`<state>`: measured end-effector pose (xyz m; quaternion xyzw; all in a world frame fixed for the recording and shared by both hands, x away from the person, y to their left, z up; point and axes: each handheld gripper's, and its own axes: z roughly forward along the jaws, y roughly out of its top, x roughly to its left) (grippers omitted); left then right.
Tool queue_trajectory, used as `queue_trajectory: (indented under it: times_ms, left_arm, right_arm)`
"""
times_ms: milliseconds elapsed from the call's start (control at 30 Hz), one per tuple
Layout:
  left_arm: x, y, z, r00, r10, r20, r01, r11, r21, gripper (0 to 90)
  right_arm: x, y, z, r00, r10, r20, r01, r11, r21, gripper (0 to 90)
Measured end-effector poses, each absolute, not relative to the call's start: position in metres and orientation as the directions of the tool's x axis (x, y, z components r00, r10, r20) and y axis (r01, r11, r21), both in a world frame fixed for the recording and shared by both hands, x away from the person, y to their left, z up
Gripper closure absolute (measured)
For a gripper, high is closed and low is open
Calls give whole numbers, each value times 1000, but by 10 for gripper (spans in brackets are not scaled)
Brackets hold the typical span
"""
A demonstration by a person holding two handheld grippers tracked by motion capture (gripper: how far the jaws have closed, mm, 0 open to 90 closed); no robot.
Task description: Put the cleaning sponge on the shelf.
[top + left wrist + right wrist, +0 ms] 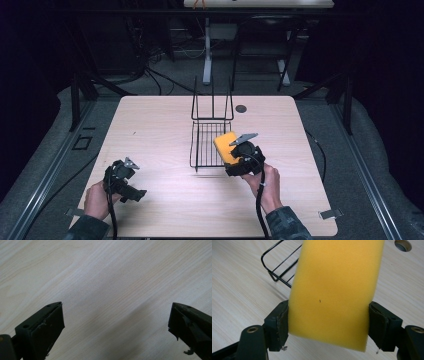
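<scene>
This looks like a lab or recording workspace rather than a home. A pale wood-grain table with rounded corners [150, 125] stands alone on grey carpeted floor [350, 150], flanked by dark metal rails [372, 185] on the left and right. At the far side, black cables [155, 75] trail across the floor beneath a white-legged desk [207, 50] in dim, dark surroundings.

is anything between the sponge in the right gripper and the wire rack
Nothing visible. The right gripper holds the yellow sponge at the right front edge of the black wire rack, whose open tray holds nothing.
</scene>
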<state>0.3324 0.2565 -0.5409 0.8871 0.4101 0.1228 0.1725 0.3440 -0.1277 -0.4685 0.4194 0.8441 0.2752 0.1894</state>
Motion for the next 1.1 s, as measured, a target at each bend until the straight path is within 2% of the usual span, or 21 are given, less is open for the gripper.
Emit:
queue_trajectory:
  times_ms: [1100]
  left_arm:
    - [332,256,-540,636,768,78,682,-607,407,4]
  right_arm:
    - [372,-89,-487,-587,808,-48,597,472,648,263]
